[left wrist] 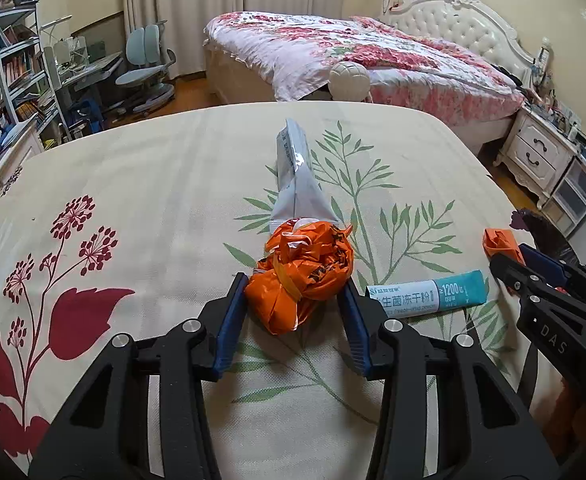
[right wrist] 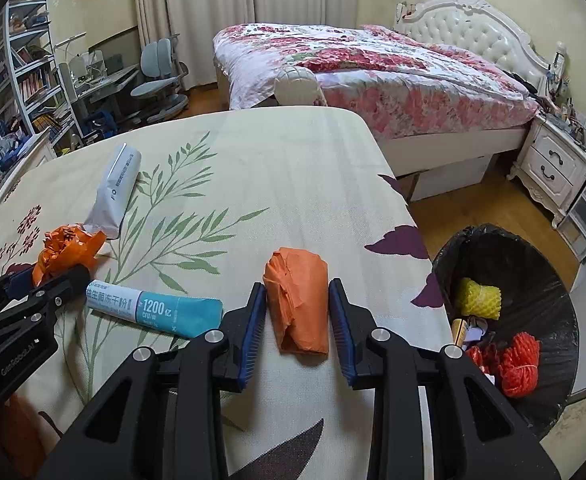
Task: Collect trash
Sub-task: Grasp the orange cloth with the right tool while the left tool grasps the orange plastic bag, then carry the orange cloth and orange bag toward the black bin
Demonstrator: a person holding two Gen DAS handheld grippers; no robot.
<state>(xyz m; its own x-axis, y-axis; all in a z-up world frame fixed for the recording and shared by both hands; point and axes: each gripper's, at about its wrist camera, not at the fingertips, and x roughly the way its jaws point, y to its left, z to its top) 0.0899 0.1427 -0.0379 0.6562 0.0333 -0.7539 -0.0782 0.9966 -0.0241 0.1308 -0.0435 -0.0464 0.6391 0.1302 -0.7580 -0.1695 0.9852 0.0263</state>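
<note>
Clamping trash for binning: left tool (left wrist: pixel 293 300) squeezes crumpled orange bag (left wrist: pixel 305 276); right tool (right wrist: pixel 297 320) grips folded orange wrapper (right wrist: pixel 299 304) beside lined bin (right wrist: pixel 533 280).

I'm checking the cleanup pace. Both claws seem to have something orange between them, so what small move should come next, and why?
Probably lift the right claw, shut on the orange wad, and swing it toward the lined bin beside the table, which already holds trash. The left claw grips the crumpled orange bag and can follow.
</note>
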